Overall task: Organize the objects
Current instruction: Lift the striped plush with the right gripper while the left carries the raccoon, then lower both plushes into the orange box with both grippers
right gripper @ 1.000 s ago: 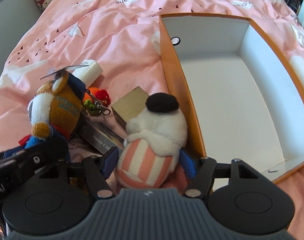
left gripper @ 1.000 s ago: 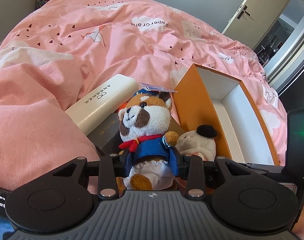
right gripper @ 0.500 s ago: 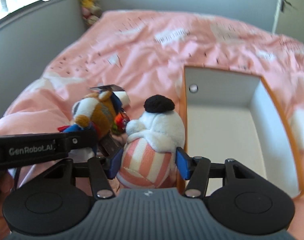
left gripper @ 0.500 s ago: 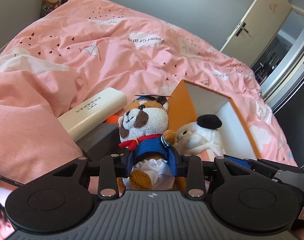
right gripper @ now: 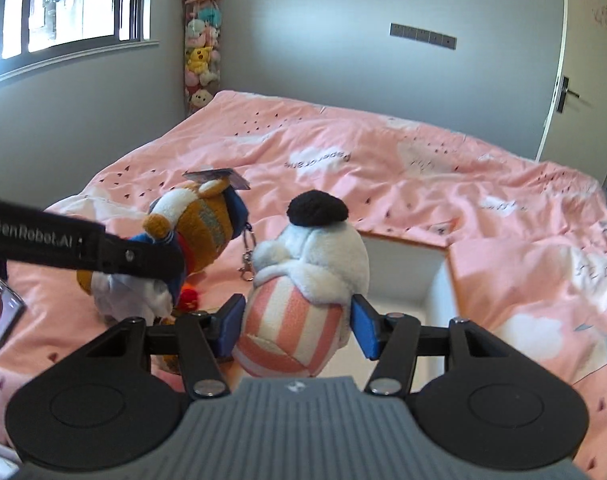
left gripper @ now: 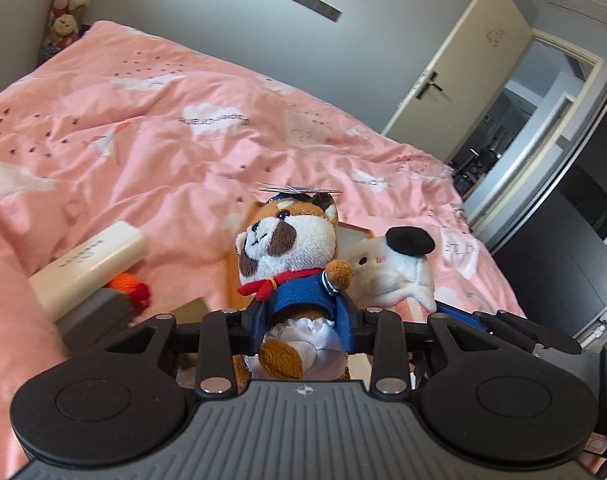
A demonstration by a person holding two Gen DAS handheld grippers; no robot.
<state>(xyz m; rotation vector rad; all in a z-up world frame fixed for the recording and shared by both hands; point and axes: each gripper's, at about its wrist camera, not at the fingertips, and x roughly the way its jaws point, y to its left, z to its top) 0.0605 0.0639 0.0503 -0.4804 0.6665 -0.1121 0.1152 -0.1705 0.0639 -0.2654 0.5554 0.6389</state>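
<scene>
covering bed, pink quilt (right gripper: 423,184); grey walls; left jaws pinching fox plush (left gripper: 291,248), right jaws pinching striped plush (right gripper: 303,292).

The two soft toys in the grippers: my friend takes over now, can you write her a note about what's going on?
Left gripper: shut on the brown-and-white plush dog in a blue jacket, held above the bed.
Right gripper: closed on the white plush with a black cap and pink stripes, also lifted.
Orange cardboard box with white inside: open on the pink quilt, nothing visible inside.
Done: both toys picked up.
Left: drop them in the box; cream rectangular box and orange knitted toy remain on the quilt.
</scene>
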